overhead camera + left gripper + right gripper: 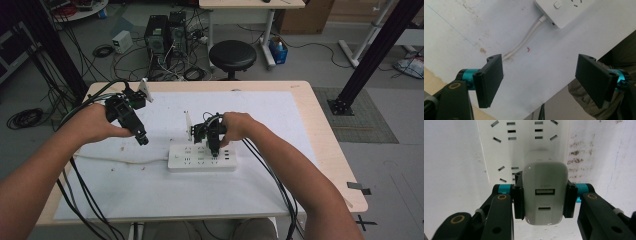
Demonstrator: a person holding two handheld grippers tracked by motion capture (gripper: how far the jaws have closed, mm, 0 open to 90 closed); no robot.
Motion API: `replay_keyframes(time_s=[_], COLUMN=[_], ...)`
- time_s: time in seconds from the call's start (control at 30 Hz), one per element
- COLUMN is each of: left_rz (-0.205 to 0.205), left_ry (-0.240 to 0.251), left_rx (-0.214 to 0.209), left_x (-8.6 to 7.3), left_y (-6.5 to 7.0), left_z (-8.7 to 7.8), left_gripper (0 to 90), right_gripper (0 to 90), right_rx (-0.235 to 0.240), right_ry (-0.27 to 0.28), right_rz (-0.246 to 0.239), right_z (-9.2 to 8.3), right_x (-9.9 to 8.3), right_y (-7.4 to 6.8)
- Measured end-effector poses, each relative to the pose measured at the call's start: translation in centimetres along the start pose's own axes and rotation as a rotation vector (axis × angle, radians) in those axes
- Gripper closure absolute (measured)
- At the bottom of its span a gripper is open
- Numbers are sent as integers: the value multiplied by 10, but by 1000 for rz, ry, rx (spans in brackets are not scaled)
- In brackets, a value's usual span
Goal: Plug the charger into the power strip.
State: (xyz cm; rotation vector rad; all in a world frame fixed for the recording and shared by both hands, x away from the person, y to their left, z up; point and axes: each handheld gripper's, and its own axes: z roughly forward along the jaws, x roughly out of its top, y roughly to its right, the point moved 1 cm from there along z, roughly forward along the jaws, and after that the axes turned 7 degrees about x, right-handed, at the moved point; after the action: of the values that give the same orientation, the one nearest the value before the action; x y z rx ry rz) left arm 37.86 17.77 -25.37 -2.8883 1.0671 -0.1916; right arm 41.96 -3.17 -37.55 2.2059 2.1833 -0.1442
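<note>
White plastic throughout: a white charger block (545, 192) with two ports on its upturned face is pinched between the pads of the right gripper (545, 195), one pad pressed flat on each side wall, and the block stands over the white power strip (180, 159) that lies on the white sheet (280, 120) covering the table (330, 150). In the high view the right gripper (215, 146) points down onto the right part of the strip; in the right gripper view the block sits on or just above a socket, and whether its pins are seated, partly entered or free cannot be told, since the underside is hidden. The left gripper (141, 138) hovers over the sheet left of the strip with its jaws spread wide and nothing between them; its own view shows the strip's end and the strip's cable (525, 41) beyond the open jaws. Risks, as judged: the strip is not held down, so any push or pull on the block may drag, tilt or lift the strip, the more so because the left gripper stands apart from it. The grip bears on smooth, rounded walls, so the block may slip or rotate between the pads under load. A tilted approach may miss the slots and bend the pins. The cables (272, 177) trailing from the right gripper run beside the strip and could snag on it. Steadying the strip with the left gripper appears advisable before further force.
</note>
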Motion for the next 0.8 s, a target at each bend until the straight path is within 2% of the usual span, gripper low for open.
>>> replay_keyframes(time_s=[0.03,0.17,0.3,0.43,0.6,0.8], left_rz=[-2,-1,3,-4,-5,-9], left_ry=[2,-5,-15,-2,-15,-16], left_rx=[0,-8,-10,-8,-9,-9], left_x=[0,0,1,1,1,0], left_y=[0,1,0,0,-3,-5], left_z=[1,4,7,5,6,7], left_gripper=[225,225,224,224,225,225], right_gripper=[625,624,624,624,624,624], right_rx=[-3,31,6,6,25,22], right_ry=[6,50,20,35,67,61], right_rz=[-8,15,-6,0,5,8], right_z=[0,1,2,3,4,5], right_x=[-1,-9,-1,-3,-8,-8], right_y=[0,4,1,1,4,3])
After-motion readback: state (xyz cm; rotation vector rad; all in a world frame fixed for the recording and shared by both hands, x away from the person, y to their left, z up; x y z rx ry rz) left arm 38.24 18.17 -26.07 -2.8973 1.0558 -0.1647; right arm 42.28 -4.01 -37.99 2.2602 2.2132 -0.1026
